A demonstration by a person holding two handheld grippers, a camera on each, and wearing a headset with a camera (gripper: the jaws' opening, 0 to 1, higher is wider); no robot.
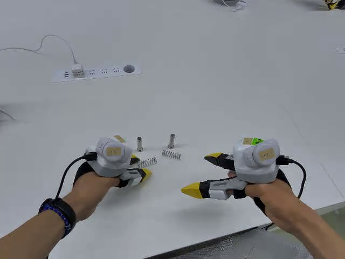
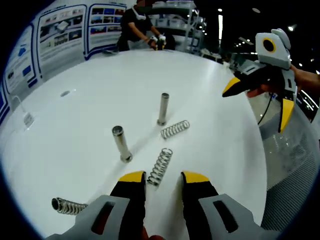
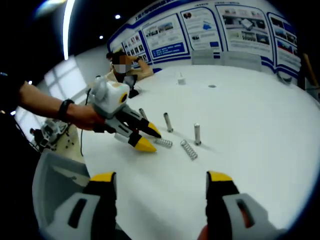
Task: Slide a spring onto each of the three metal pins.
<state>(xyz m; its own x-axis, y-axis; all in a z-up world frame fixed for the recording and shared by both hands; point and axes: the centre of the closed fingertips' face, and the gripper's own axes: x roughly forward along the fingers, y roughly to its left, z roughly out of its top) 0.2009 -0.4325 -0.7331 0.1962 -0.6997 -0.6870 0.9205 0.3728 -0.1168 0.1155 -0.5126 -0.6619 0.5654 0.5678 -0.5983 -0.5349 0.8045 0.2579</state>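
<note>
Two metal pins stand upright on the white table: the left pin (image 1: 139, 144) (image 2: 121, 144) (image 3: 168, 122) and the right pin (image 1: 171, 141) (image 2: 163, 108) (image 3: 197, 134). One spring (image 1: 146, 162) (image 2: 160, 166) (image 3: 162, 143) lies with its near end between the tips of my left gripper (image 1: 140, 166) (image 2: 163, 177) (image 3: 142, 137), which is open around it. A second spring (image 1: 171, 155) (image 2: 175, 129) (image 3: 188, 149) lies by the right pin. A third coiled piece (image 2: 67, 205) lies left of the left gripper. My right gripper (image 1: 202, 172) (image 3: 162, 177) (image 2: 257, 100) hovers wide open and holds nothing.
A white power strip (image 1: 97, 72) with a plugged charger and cable lies at the back left. The table's front edge (image 1: 302, 213) runs close under my right hand. A person (image 2: 135, 25) works at the far side of the table.
</note>
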